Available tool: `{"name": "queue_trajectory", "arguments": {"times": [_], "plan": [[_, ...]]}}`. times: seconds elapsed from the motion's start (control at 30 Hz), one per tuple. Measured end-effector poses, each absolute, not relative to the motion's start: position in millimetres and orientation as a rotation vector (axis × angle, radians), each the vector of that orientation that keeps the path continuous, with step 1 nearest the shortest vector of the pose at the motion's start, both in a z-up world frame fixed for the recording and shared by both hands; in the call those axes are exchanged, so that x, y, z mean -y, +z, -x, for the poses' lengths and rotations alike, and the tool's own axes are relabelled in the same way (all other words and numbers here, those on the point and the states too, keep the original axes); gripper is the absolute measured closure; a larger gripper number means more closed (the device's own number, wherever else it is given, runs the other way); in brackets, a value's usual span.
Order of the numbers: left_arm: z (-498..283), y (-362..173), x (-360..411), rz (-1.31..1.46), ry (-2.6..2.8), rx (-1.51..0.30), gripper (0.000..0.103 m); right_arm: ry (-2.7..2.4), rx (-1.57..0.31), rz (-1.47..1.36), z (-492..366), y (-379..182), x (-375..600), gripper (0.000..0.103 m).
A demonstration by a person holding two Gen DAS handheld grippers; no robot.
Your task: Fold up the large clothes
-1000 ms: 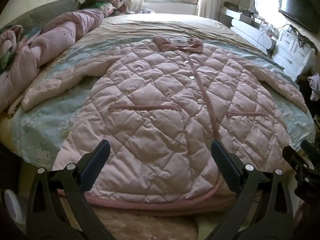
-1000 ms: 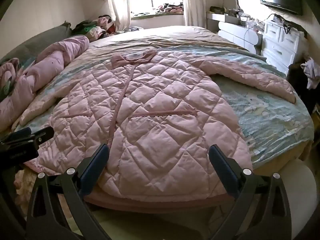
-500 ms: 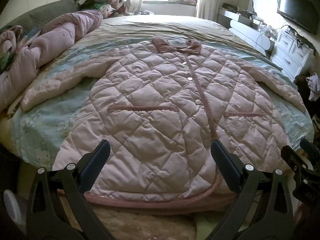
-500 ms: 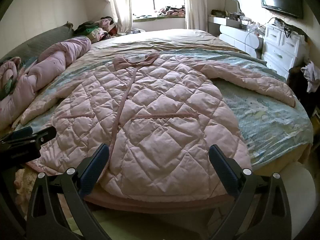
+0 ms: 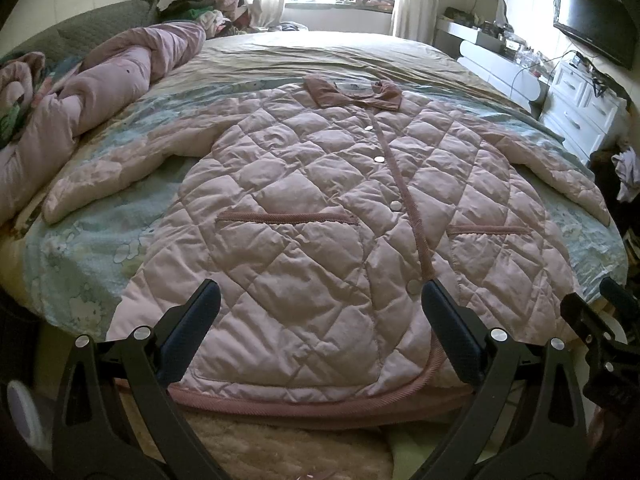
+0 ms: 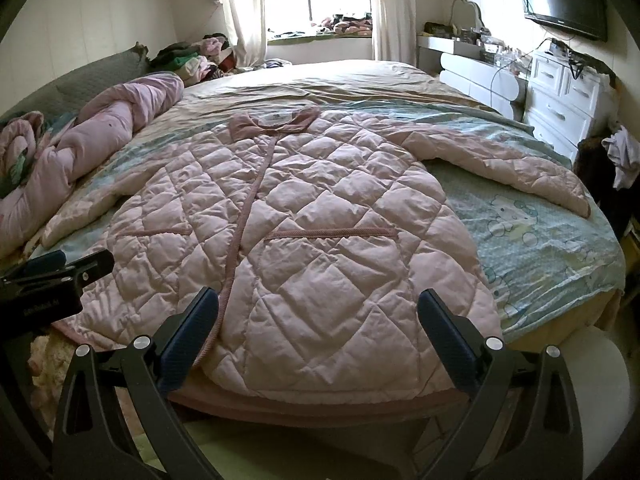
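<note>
Pink quilted coat [image 5: 320,216] lies flat, front up, on the bed [image 6: 552,248], hem at 6 o'clock, collar at 12. Left view alone shows snap buttons [image 5: 379,159] along the corded placket; right view alone shows the cartoon print on the blue sheet at 3 o'clock. Diamond stitching, puffy, rope-trimmed hem. Left gripper [image 5: 320,328] and right gripper [image 6: 318,326] both spread wide, empty, above the hem.
</note>
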State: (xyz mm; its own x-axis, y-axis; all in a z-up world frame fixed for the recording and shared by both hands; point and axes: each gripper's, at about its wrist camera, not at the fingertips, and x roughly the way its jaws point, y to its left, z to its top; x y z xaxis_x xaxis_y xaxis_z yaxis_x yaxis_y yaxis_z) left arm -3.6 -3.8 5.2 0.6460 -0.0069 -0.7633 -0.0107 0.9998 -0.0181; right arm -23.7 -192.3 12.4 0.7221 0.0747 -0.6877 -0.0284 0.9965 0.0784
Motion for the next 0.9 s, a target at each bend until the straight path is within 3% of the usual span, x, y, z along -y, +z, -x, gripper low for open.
{"name": "queue_trajectory", "arguments": {"times": [0.9], "plan": [[1.8, 10.8, -0.4, 0.026, -0.002, -0.864, 0.009, 0.058, -0.755, -0.055, 20.5, 14.7, 189.7, 0.004]]}}
